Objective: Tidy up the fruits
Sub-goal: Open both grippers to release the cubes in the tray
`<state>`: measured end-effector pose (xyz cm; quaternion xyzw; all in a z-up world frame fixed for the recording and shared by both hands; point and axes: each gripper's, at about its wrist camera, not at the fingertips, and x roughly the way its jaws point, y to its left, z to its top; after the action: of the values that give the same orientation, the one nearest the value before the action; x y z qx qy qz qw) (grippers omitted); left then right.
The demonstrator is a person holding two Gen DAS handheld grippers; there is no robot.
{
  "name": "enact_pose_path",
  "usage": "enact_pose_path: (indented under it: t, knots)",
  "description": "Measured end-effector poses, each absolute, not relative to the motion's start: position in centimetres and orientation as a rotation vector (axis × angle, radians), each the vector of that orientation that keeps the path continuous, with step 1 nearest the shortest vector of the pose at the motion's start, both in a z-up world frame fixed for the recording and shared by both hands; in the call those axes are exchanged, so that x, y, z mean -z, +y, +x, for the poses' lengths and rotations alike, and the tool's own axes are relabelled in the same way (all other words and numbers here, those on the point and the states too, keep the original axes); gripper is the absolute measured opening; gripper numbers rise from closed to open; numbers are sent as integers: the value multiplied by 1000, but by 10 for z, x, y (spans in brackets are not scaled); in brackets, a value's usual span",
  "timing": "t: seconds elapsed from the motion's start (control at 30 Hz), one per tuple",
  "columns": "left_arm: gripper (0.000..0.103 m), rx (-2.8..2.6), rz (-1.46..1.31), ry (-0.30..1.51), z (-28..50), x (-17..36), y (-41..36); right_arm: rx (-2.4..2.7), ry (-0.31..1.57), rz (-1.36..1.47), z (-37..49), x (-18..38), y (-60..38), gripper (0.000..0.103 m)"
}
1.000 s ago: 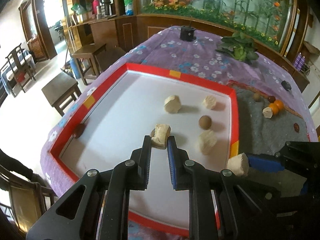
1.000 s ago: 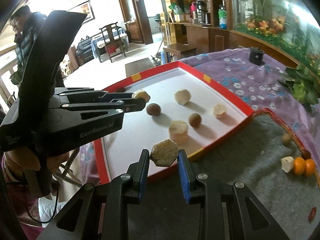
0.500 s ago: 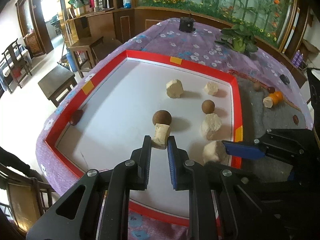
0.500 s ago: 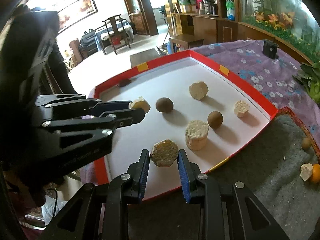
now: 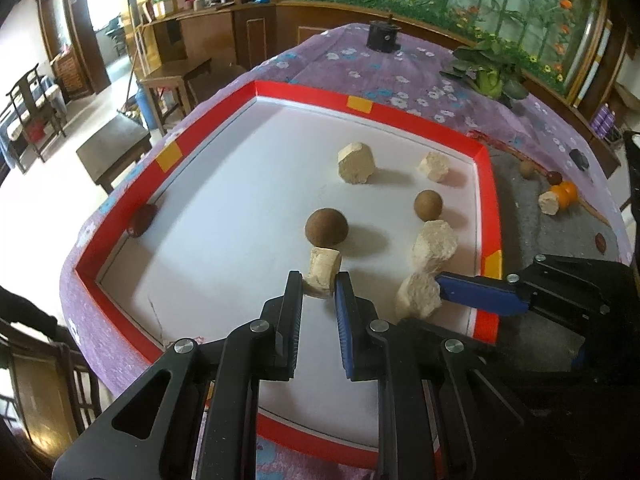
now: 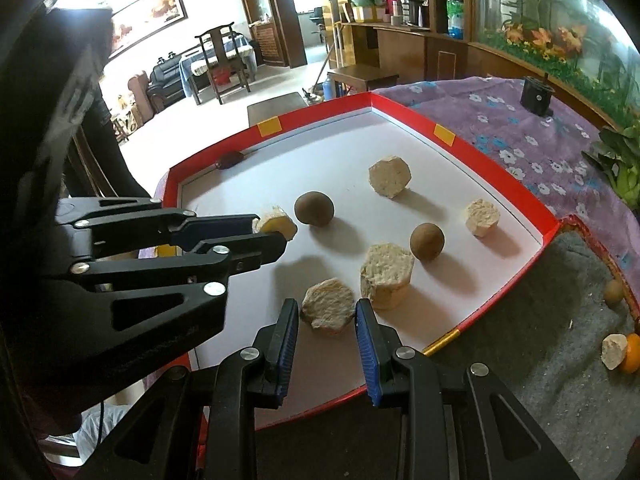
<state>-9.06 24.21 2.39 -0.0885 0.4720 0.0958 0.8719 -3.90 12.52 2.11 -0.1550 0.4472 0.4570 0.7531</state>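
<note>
The right gripper [image 6: 326, 316] fingers are parting beside a chunk [image 6: 328, 306] lying between them on the tray [image 6: 516, 190], while the left gripper [image 5: 318, 286] is clamping a piece [image 5: 323, 270].

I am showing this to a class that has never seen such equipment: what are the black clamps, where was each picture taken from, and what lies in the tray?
There is no robot. A person holds two clamps, each with a camera looking along its fingers, so there is one picture per hand. A red-rimmed tray holds pale chunks and brown balls, and more fruit lies on a grey mat. The left gripper is shut on a small chunk. The right gripper has just been opening its jaws, and a flat chunk sits unpinched between them.
</note>
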Motion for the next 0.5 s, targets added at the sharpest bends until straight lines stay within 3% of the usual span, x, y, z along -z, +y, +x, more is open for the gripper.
enact_pose_path:
  t: [0.23,0.3,0.37,0.5]
  knots:
    - [15,-217,-185,985,-90,-25,242,-998,956,-320,-43,-32,115,33]
    - [22,-225,-189,976,-91,-29,242,-996,939,-303,-45,-39,108,34]
    - [42,-227,-190,957,-94,-34,241,-984,924,-289,-46,-44,99,39]
    - [47,-240,-177,909,-97,-48,234,-955,908,-257,-45,-52,80,42]
